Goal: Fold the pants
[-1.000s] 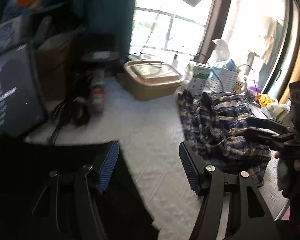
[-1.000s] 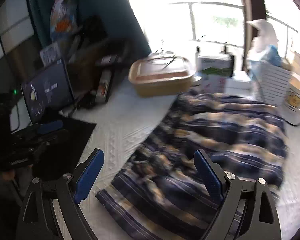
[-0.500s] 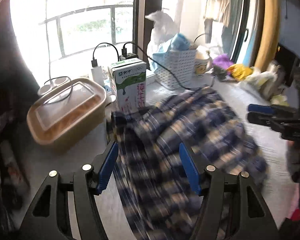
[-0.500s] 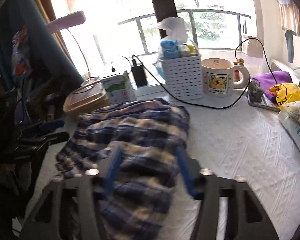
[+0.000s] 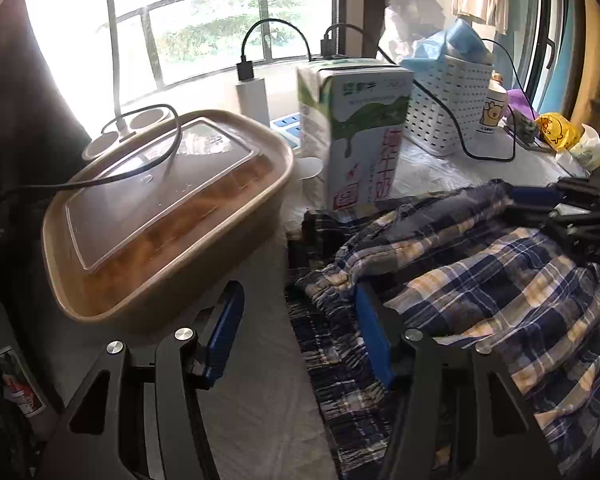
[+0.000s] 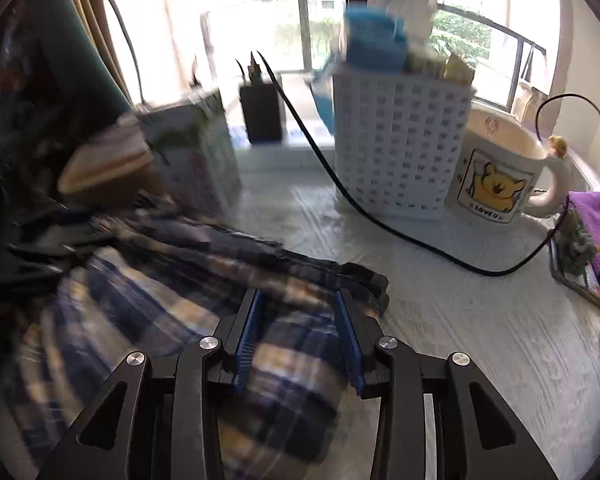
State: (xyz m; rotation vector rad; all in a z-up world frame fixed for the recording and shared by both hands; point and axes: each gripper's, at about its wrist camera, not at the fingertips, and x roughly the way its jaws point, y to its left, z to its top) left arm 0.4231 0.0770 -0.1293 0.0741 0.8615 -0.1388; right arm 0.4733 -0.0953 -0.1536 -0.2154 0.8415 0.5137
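Note:
The blue, white and yellow plaid pants (image 5: 480, 280) lie crumpled on the white tablecloth. My left gripper (image 5: 296, 324) hovers at their near left edge. Its jaws are closing: the right pad (image 5: 370, 336) is tucked against a fold, the left pad is over bare cloth, and only the dark waistband edge lies between them. In the right wrist view the pants (image 6: 160, 280) are blurred, and a bunch of them fills the gap of my right gripper (image 6: 298, 332), whose jaws are still closing on it. In the left wrist view the right gripper (image 5: 560, 204) holds the far edge raised.
A brown lidded container (image 5: 160, 208) stands just left of the pants, with a milk carton (image 5: 360, 132) behind them. A white basket (image 6: 400, 140), a bear mug (image 6: 496, 176) and a black cable (image 6: 380, 220) are at the back. Bare tablecloth (image 6: 480, 340) lies to the right.
Both grippers swung toward the window side and came down onto the pants. The right jaws went from wide to narrow around a bunch of cloth. The left jaws narrowed slightly.

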